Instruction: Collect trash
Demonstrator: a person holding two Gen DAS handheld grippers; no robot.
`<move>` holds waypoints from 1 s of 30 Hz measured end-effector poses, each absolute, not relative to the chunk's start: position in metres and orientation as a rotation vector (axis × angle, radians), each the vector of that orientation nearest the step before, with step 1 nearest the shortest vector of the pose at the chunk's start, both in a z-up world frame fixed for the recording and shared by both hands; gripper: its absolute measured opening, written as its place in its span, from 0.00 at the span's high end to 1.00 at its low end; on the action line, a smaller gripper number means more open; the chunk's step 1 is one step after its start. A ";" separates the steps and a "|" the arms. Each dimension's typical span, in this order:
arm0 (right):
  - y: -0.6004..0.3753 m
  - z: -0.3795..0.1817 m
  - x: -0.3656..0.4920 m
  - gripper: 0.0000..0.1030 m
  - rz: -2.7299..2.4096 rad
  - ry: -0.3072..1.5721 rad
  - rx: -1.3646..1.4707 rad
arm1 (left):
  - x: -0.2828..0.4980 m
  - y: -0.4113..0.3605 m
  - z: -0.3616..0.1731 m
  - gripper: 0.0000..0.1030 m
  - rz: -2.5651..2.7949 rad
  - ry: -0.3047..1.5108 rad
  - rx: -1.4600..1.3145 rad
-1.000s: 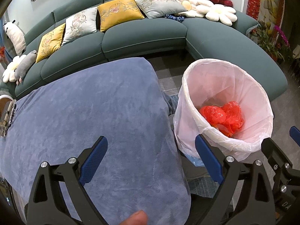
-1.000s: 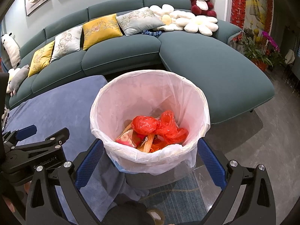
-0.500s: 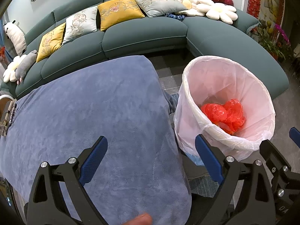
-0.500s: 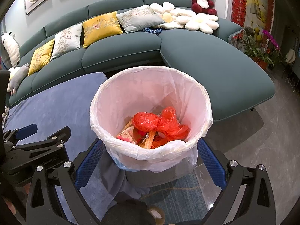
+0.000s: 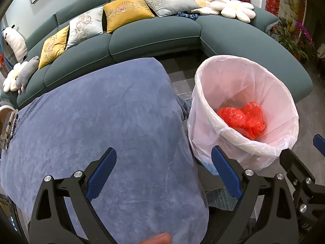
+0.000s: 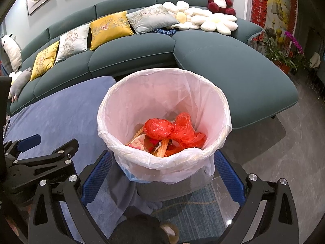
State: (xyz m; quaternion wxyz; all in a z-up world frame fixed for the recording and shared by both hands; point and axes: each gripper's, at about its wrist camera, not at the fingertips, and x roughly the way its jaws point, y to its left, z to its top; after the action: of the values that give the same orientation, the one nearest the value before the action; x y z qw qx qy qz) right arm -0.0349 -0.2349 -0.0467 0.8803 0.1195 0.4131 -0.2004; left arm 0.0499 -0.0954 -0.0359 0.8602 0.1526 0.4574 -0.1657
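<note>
Spread wide and empty at the left gripper (image 5: 162, 150), poised above the blue-draped bench (image 5: 101, 111). Same at the right gripper (image 6: 163, 154): jaws fully apart, nothing between them, framing the near side of the bin (image 6: 126, 109) at 12 o'clock.

Barely any movement across the last second. Only a slight drift in both views, with the bin sitting a touch higher in the right wrist view than a second ago and a fingertip at the bottom edge of the left view sliding a little toward 5 o'clock. No reaching, no closing, no new pickup under way.

Outward from the right gripper: white-lined bin standing on the floor just beside the bench's 3 o'clock edge, as seen from the left gripper. Inside, at the bottom, crumpled red bags (image 6: 172, 130), with wrappers (image 6: 138, 143) tucked under them toward 8 o'clock. Trash fully within the liner, nothing hanging over the rim.

Outward from the left gripper: smooth cloth with no loose litter showing in the part on view. A clear object of unclear kind at the 9 o'clock edge, too cropped to identify.

Beyond, at 12 o'clock: a green sofa (image 5: 152, 40) with cushions.

Judged from this stillness and the empty jaws: drop complete, collection probably at or near its end, unless more litter lies outside both views.
</note>
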 end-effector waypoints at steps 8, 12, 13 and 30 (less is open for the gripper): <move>-0.235 -0.049 -0.036 0.06 -0.426 0.863 0.253 | 0.048 -0.096 -0.039 0.13 -0.342 0.975 0.330; -0.235 -0.049 -0.036 0.06 -0.426 0.865 0.253 | 0.047 -0.096 -0.040 0.13 -0.324 0.975 0.332; -0.235 -0.050 -0.036 0.06 -0.425 0.865 0.253 | 0.047 -0.095 -0.041 0.13 -0.321 0.978 0.327; -0.231 -0.053 -0.038 0.06 -0.419 0.872 0.252 | 0.048 -0.089 -0.041 0.13 -0.312 0.988 0.316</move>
State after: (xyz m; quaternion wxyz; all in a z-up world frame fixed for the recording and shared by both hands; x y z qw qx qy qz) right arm -0.0375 -0.2310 -0.0530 0.8777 0.1206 0.4179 -0.2010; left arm 0.0485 -0.0887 -0.0414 0.8569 0.1506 0.4702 -0.1483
